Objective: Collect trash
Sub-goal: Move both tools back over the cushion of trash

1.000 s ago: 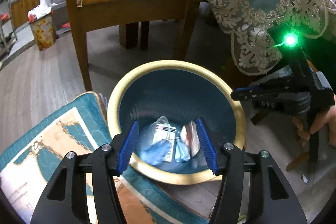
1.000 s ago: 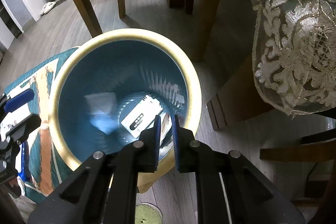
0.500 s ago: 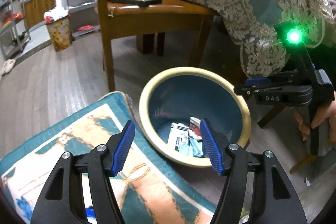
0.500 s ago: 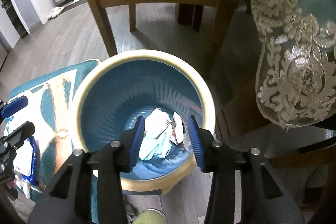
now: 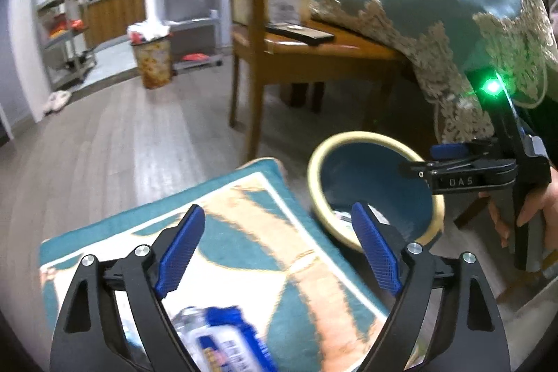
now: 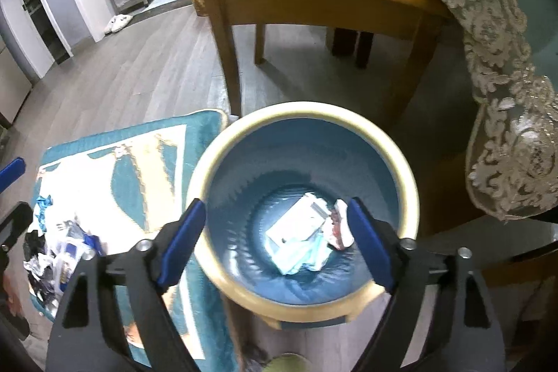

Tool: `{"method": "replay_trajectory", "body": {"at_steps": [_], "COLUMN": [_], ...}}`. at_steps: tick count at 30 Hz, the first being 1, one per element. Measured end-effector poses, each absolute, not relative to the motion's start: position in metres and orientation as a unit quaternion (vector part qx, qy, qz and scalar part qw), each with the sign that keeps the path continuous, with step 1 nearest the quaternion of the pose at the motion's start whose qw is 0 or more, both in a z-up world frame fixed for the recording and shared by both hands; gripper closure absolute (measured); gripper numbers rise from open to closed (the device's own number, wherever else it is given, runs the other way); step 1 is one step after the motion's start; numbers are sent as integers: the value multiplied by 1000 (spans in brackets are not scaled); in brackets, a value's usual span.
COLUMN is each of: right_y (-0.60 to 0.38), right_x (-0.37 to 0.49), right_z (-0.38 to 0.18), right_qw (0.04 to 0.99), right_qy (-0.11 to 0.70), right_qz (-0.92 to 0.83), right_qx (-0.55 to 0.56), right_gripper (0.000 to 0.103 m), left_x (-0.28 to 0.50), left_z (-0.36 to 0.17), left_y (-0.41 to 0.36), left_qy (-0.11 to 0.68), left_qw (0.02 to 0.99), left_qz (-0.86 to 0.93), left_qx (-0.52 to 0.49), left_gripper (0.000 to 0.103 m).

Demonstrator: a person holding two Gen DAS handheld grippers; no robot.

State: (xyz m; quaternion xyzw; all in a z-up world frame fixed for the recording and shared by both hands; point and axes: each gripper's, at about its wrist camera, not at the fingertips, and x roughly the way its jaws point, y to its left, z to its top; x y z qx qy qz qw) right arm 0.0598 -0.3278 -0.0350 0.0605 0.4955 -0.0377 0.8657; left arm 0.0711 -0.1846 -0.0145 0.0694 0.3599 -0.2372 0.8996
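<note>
Bin (image 6: 408,183), on floor right of rug (image 6: 132,162), holding collected wrappers (image 6: 303,232); right hand-held gripper (image 6: 275,243) spread empty over its mouth, left hand-held gripper (image 5: 279,250) spread empty above rug, seemingly bound for the remaining litter (image 6: 55,253) at near left.

left gripper (image 5: 275,246): black plastic linkage arms, silver pivot screws, ribbed blue finger pads (image 5: 179,248). right gripper (image 6: 275,241): same build; its black body shows white "das" lettering, a green light, bare-skinned hand (image 5: 530,215) on handle.
</note>
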Motion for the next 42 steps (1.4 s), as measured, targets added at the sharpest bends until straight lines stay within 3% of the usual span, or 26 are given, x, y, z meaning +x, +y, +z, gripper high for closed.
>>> {"method": "replay_trajectory", "body": {"at_steps": [10,19,34,35,37,42], "right_y": [-267,-196,-120,-118,-116,-112], "right_x": [72,73,51,49,47,44], "right_z": [-37,-60,-91,-96,-105,-129], "right_qw": [869,855,819,817,812,787], "right_qy": [491,513,563,567,576,607], "right_qz": [3,56,86,82,82,88], "right_qx": [66,61,70,64,58,61], "right_gripper": [10,9,9,11,25,50], "left_x": [52,25,5,4,6,6], "left_z": [9,0,-26,-28,-30,-41], "left_y": [-80,25,90,90,90,81], "left_qy": [358,380,418,418,422,435], "left_qw": [922,924,907,907,906,900], "left_qz": [-146,-39,18,18,15,6], "left_qx": [34,-24,-36,-35,-36,-27], "left_gripper": [14,13,13,13,13,13]}}
